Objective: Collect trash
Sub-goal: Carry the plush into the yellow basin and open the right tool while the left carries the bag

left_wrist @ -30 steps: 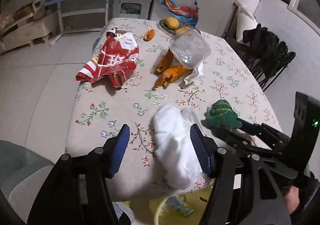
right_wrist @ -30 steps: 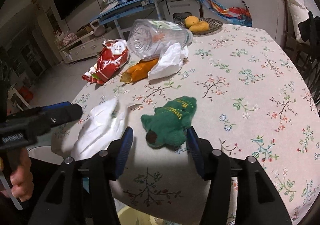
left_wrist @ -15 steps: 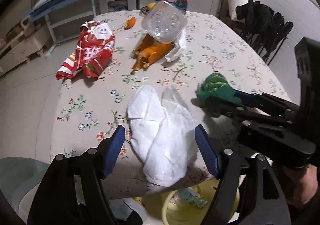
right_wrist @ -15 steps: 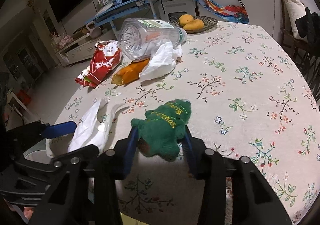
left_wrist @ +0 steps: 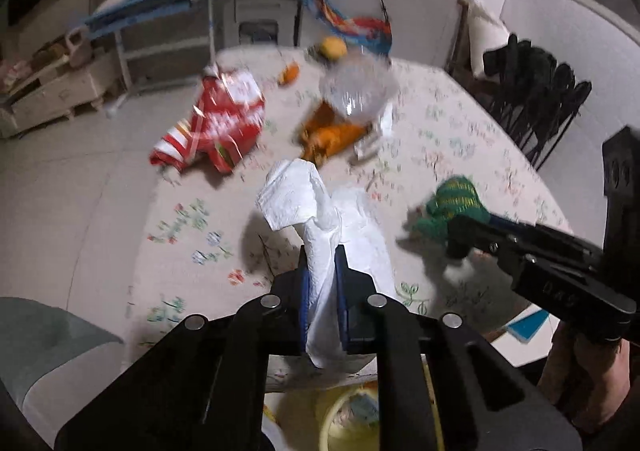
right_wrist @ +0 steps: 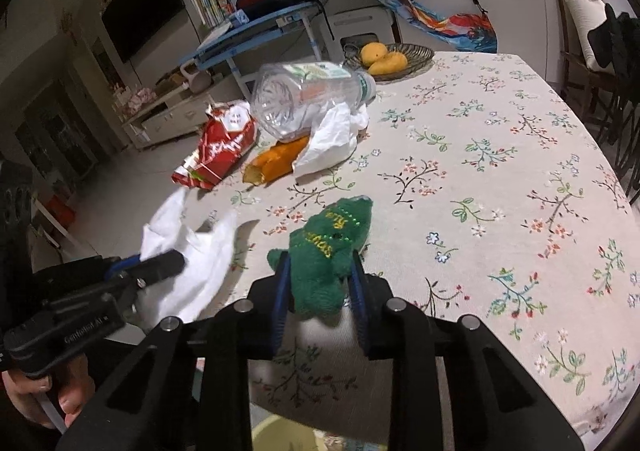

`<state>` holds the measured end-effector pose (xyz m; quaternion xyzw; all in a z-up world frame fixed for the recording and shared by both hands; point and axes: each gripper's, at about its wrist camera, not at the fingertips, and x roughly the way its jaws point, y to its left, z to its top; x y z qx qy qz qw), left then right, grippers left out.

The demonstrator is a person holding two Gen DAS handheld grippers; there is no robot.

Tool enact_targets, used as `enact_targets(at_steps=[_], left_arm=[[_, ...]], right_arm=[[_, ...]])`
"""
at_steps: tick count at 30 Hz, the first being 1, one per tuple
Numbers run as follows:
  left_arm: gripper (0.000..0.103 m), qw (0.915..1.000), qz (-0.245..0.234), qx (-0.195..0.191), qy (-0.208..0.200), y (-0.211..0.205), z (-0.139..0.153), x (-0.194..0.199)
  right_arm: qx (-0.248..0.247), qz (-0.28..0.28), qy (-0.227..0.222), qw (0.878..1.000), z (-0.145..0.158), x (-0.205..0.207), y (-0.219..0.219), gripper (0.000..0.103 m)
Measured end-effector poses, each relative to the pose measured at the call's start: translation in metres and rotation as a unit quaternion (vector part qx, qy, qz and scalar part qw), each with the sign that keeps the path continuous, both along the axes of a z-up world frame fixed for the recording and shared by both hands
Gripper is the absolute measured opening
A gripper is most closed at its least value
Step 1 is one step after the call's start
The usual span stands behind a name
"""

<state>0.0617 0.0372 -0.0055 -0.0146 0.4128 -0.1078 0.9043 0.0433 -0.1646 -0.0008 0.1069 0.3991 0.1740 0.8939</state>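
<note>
**Two pieces picked up, lots of trash left on the table**

On the far left of the table lies a red snack bag. It is crumpled and nobody is touching it. It needs picking up.

Next to it, a bit further right, is a little pile. An orange peel lies flat. A big clear plastic bottle lies on its side and seems to rest partly on the peel. A crumpled white wrapper is tucked against the bottle. All three wait to be collected.

Closer to the near edge is the white tissue. The left gripper has squeezed its two blue pads tight on it. The tissue bunches up between them and part of it flops over the top, while the rest hangs down.

Right of that is a green knitted thing with yellow letters on it. The right gripper has closed on both its sides and pinches it.

Far back on the right, a basket holds yellow fruit. That looks like food, not trash.

Below the table edge a yellow bin peeks out. The two held things probably go in there next. So the job looks like it is only just starting.
</note>
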Motion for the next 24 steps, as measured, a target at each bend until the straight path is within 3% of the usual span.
enact_targets(at_steps=[10,24], left_arm=[[0.012,0.9988,0.012,-0.012,-0.045,0.003,0.021,-0.028],[0.012,0.9979,0.017,-0.007,-0.062,0.002,0.025,-0.057]], right_arm=[[0.032,-0.004,-0.017,0.999,0.015,-0.028,-0.007,0.028],[0.036,-0.015,-0.024,0.999,0.022,-0.058,-0.013,0.028]])
